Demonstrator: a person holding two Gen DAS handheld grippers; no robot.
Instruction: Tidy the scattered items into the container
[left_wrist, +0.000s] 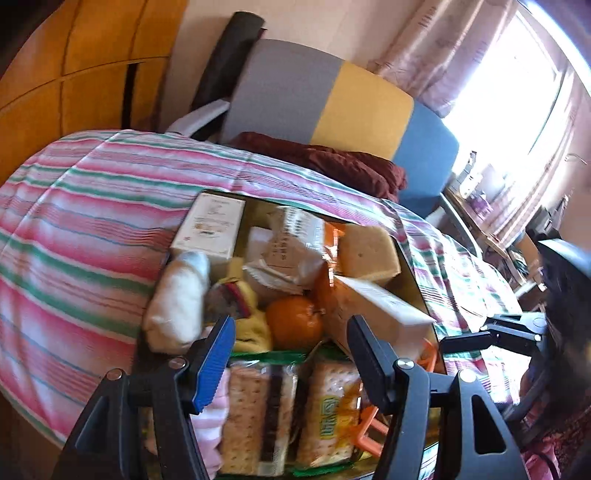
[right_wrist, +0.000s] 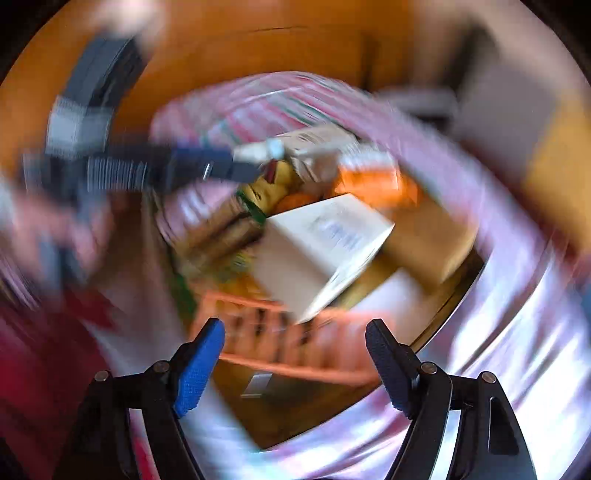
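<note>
Tidying snacks into an orange basket (right_wrist: 295, 356) on a striped cloth (left_wrist: 92, 229).

Packed full: white carton (left_wrist: 380, 301) tilted on top by the right rim, cracker packs (left_wrist: 258, 413) at the near side, orange (left_wrist: 293, 319) in the middle. Left gripper (left_wrist: 291, 354) gaping over the crackers, gripping nothing; right gripper (right_wrist: 295, 354) likewise wide and empty above the near rim, view blurred.
</note>
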